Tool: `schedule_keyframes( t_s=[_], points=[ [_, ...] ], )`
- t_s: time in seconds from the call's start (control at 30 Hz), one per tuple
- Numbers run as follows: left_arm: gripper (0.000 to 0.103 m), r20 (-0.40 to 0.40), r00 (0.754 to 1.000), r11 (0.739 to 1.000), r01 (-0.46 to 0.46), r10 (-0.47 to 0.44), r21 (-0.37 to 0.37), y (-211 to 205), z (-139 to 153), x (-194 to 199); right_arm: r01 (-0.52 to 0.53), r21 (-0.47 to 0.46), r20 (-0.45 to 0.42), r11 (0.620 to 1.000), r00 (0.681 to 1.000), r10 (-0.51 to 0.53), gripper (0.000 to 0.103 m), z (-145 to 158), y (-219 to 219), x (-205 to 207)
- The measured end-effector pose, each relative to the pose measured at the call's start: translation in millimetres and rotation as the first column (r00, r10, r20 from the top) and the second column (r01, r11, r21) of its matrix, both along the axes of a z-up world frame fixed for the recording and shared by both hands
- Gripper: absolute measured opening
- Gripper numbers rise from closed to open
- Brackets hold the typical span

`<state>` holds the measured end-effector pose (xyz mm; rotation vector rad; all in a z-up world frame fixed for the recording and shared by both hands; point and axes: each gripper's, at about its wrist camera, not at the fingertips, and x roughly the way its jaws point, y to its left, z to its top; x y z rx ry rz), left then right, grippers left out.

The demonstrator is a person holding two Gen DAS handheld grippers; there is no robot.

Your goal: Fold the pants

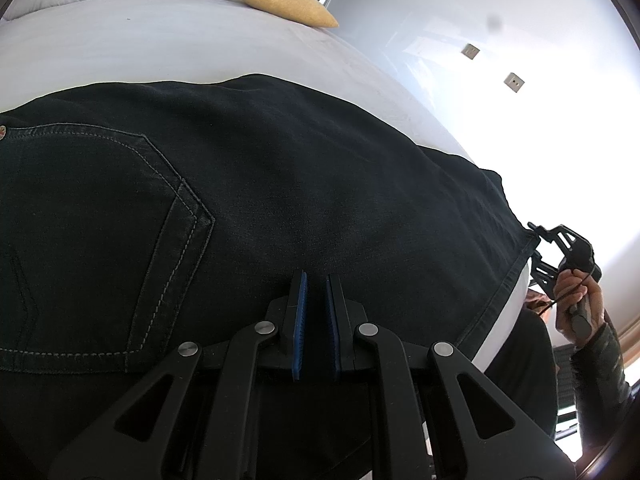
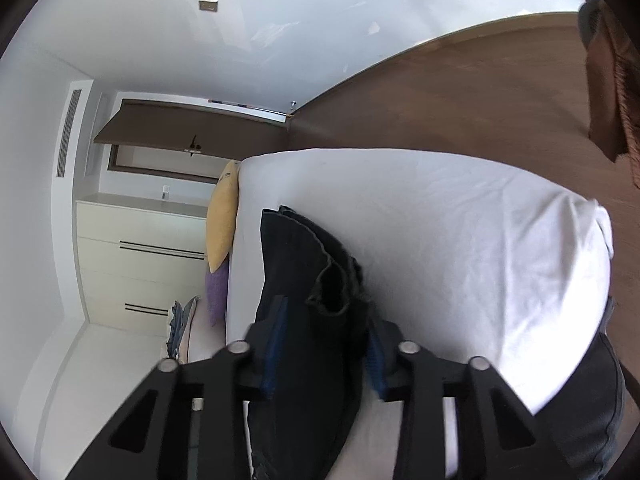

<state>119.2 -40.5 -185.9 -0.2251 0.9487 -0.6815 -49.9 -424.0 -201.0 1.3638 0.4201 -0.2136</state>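
Pocket stitching [image 1: 176, 216] on pants [image 1: 320, 184] in left view only; dresser [image 2: 140, 264] in right.

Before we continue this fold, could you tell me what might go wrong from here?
1. The left gripper looks nearly closed over the pants, yet no cloth shows between its pads; that side may stay behind.
2. The right gripper holds a bunched hem, so layers could slip out unevenly.
3. Cloth near the bed edge might slide off.
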Motion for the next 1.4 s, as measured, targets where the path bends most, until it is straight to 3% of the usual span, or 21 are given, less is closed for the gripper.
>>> schedule_keyframes(
  t_s=[0.1,0.33,0.43,0.53,0.63,0.67,0.7,0.73,0.77,0.83,0.87,0.9,0.93,0.97,1.13,1.17,1.2,1.27,1.4],
  points=[
    [0.011,0.0,1.0,1.0,0.0,0.0,0.001,-0.8,0.1,-0.3,-0.001,0.004,-0.002,1.0,1.0,0.001,0.014,-5.9,-2.9,3.1],
    [0.011,-0.001,1.0,1.0,0.0,0.0,-0.001,-1.4,0.1,-0.6,-0.004,-0.078,-0.036,0.997,0.999,0.001,0.012,3.2,4.9,4.8],
    [0.011,-0.004,1.0,1.0,-0.004,0.004,-0.004,-1.6,-0.8,-0.8,-0.031,-0.185,-0.067,0.982,0.998,0.019,0.012,25.4,14.9,9.5],
    [0.011,-0.009,1.0,1.0,-0.009,0.009,-0.011,-1.3,-2.0,-1.0,-0.103,-0.345,-0.096,0.933,0.993,0.074,0.012,61.6,41.6,20.4],
    [0.011,-0.013,1.0,1.0,-0.014,0.014,-0.019,0.4,-3.9,-1.1,-0.258,-0.558,-0.182,0.789,0.965,0.187,0.011,96.4,101.9,42.9],
    [0.011,-0.013,1.0,1.0,-0.014,0.014,-0.019,0.7,-4.3,-1.3,-0.334,-0.65,-0.244,0.682,0.942,0.229,0.011,106.2,137.0,53.3],
    [0.011,-0.013,1.0,1.0,-0.015,0.015,-0.02,1.2,-4.4,-1.3,-0.379,-0.701,-0.286,0.604,0.925,0.248,0.011,109.8,160.6,59.2],
    [0.011,-0.014,1.0,1.0,-0.016,0.016,-0.021,1.6,-4.6,-1.4,-0.419,-0.74,-0.328,0.526,0.908,0.261,0.011,111.2,183.5,64.8],
    [0.011,-0.016,1.0,1.0,-0.017,0.017,-0.022,2.1,-4.9,-1.4,-0.474,-0.781,-0.396,0.406,0.879,0.264,0.011,108.1,215.9,73.9],
    [0.011,-0.018,1.0,1.0,-0.018,0.018,-0.025,3.3,-5.2,-1.3,-0.548,-0.802,-0.501,0.24,0.834,0.231,0.011,96.7,252.2,88.0],
    [0.011,-0.019,1.0,0.999,-0.018,0.018,-0.027,4.1,-5.3,-1.1,-0.602,-0.792,-0.582,0.1,0.794,0.173,0.011,81.1,275.1,97.7],
    [0.011,-0.021,1.0,0.999,-0.019,0.019,-0.03,4.7,-5.3,-0.7,-0.63,-0.776,-0.622,0.026,0.771,0.133,0.011,70.4,286.1,102.5],
    [0.011,-0.025,1.0,0.999,-0.02,0.019,-0.035,5.9,-5.0,-0.2,-0.652,-0.758,-0.65,-0.024,0.753,0.104,0.011,61.2,293.7,105.8],
    [0.011,-0.03,0.999,0.999,-0.024,0.023,-0.039,7.0,-4.4,0.3,-0.666,-0.744,-0.669,-0.062,0.74,0.076,0.011,52.4,299.1,107.5],
    [0.014,-0.084,0.995,0.997,-0.058,0.053,-0.057,7.1,6.5,6.8,-0.645,-0.76,-0.649,-0.081,0.759,0.053,0.011,53.5,301.8,103.2],
    [0.023,-0.111,0.993,0.995,-0.053,0.044,-0.083,4.7,8.7,9.1,-0.637,-0.766,-0.642,-0.089,0.765,0.05,0.011,55.0,304.4,101.8],
    [0.049,-0.137,0.99,0.993,-0.048,0.032,-0.11,2.0,10.2,11.2,-0.624,-0.774,-0.631,-0.106,0.774,0.049,0.011,57.7,308.6,98.9],
    [0.091,-0.17,0.985,0.982,-0.042,0.01,-0.185,-6.8,17.8,15.1,-0.602,-0.787,-0.612,-0.131,0.788,0.057,0.011,63.9,315.1,92.1],
    [0.095,-0.242,0.968,0.954,-0.012,-0.063,-0.298,-32.8,27.1,29.2,-0.58,-0.794,-0.6,-0.181,0.796,0.083,0.012,69.3,341.6,80.8]
  ],
)
